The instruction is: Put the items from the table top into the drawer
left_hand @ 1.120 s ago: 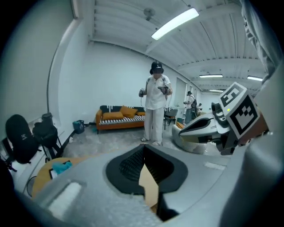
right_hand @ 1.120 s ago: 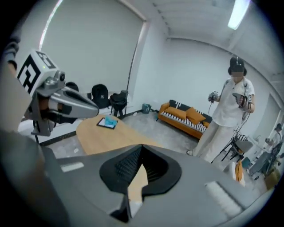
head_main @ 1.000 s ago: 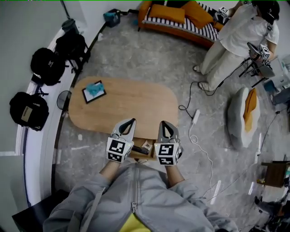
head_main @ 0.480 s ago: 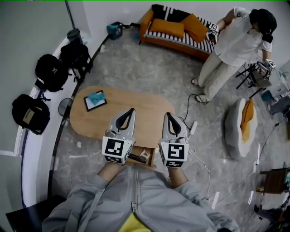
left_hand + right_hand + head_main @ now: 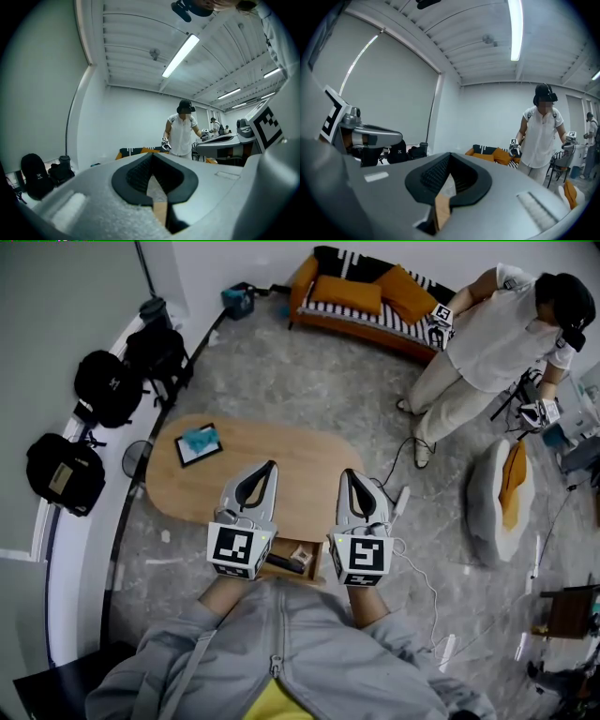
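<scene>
My left gripper (image 5: 272,465) and right gripper (image 5: 348,472) are held side by side, high above the near half of the oval wooden table (image 5: 300,451). Both are shut with nothing between the jaws. In the left gripper view the left gripper (image 5: 151,155) points level across the room, and so does the right gripper (image 5: 450,155) in its own view. A black tablet (image 5: 210,450) with a teal item (image 5: 196,439) on it lies at the table's far left. Under the near edge the drawer (image 5: 309,568) stands open, with a black item (image 5: 281,564) and a small box (image 5: 302,554) inside.
Black backpacks (image 5: 105,385) line the curved wall at the left. A white cable and power strip (image 5: 403,502) lie on the floor right of the table. A person in white (image 5: 487,343) stands by the orange sofa (image 5: 370,301). A cushion seat (image 5: 502,498) is at the right.
Both grippers have risen together toward the head camera and look larger, now covering the table's near edge. The person in white has shifted near the sofa.
</scene>
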### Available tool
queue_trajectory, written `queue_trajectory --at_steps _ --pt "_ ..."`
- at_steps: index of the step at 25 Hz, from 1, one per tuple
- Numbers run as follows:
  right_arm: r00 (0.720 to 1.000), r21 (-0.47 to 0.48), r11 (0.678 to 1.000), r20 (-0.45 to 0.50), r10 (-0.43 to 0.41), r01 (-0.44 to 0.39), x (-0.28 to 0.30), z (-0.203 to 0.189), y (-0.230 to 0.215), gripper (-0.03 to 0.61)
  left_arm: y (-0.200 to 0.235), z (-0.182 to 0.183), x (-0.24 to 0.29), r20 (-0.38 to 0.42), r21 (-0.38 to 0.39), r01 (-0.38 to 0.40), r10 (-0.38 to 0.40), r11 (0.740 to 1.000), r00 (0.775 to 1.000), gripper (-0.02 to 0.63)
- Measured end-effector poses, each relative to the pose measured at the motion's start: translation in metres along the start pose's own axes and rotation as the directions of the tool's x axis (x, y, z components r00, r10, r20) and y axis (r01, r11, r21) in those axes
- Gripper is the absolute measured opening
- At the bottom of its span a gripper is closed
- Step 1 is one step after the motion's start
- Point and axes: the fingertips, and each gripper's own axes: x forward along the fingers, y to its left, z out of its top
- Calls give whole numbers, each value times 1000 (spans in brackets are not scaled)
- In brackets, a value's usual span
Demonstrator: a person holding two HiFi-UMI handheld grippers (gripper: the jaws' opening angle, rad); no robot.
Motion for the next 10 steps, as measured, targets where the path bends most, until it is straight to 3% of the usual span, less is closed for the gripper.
queue_trajectory --at_steps 10 --pt "1000 -8 1000 19 0 1 -7 1 5 -1 -5 4 -6 16 1 6 -6 1000 1000 3"
